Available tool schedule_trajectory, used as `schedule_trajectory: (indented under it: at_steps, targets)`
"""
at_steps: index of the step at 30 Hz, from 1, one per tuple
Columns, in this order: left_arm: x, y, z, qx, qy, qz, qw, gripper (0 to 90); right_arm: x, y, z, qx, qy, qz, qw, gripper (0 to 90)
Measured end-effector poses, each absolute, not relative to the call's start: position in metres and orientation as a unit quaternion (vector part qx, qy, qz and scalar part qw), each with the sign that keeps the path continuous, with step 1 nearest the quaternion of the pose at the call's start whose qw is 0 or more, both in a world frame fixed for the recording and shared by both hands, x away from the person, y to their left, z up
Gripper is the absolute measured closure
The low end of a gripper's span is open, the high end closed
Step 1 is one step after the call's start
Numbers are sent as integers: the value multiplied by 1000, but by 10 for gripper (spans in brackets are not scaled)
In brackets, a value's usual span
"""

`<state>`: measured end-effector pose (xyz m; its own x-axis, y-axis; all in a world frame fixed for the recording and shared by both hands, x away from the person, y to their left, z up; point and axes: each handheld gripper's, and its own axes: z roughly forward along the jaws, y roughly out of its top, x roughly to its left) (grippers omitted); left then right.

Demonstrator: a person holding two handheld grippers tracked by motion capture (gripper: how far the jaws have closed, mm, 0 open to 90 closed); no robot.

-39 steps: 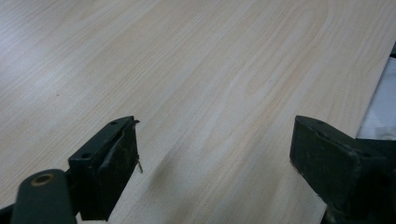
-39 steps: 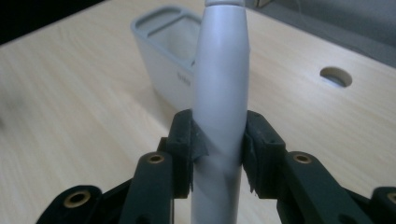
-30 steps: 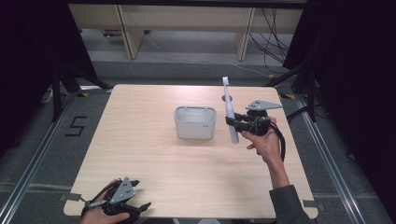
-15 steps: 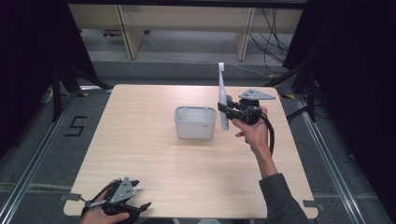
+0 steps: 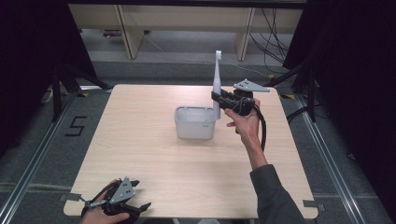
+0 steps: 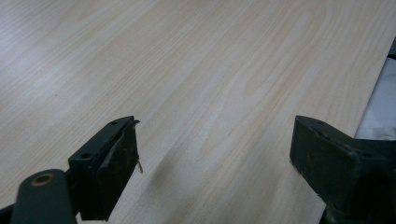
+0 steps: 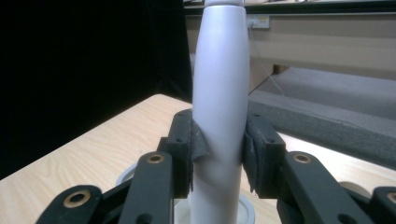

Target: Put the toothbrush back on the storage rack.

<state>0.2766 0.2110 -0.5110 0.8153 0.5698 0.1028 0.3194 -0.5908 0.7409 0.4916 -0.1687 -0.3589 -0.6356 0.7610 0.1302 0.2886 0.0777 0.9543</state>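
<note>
A white electric toothbrush (image 5: 217, 81) stands upright with its brush head on top, and my right gripper (image 5: 215, 99) is shut on its handle. In the right gripper view both pads press the sides of the toothbrush (image 7: 218, 84), gripper (image 7: 218, 154). Its lower end hangs at the right side of a white container (image 5: 194, 125), whose rim (image 7: 123, 177) shows below the jaws. My left gripper (image 5: 141, 194) rests at the table's front left corner, held by a hand. Its jaws stand open over bare wood (image 6: 215, 149).
The light wooden table (image 5: 154, 158) has the container near its middle. Its right edge shows close to the left gripper's jaw (image 6: 373, 93). Beyond the far edge are shelving legs (image 5: 126, 32) and cables on the floor. Dark curtains flank both sides.
My right hand has carried the toothbrush leftward and slightly up, from beside the container to its right rim, and the toothbrush now stands straighter. The left gripper has stayed put.
</note>
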Motion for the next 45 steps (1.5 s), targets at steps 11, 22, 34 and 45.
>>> schedule_trajectory:
  at_steps: [11,22,34,45]
  targets:
    - [276,211,-511,878,260,162,368,147,506,-154,-370,381,696,573,206,666]
    - [276,211,-510,880,251,162,369,148,517,-152,-383,393,689,570,214,666]
    - [276,210,-511,878,253,166,371,147,519,-153,-403,397,693,564,210,665]
    - [276,210,-512,876,254,161,376,147,516,-155,-419,403,698,557,201,663]
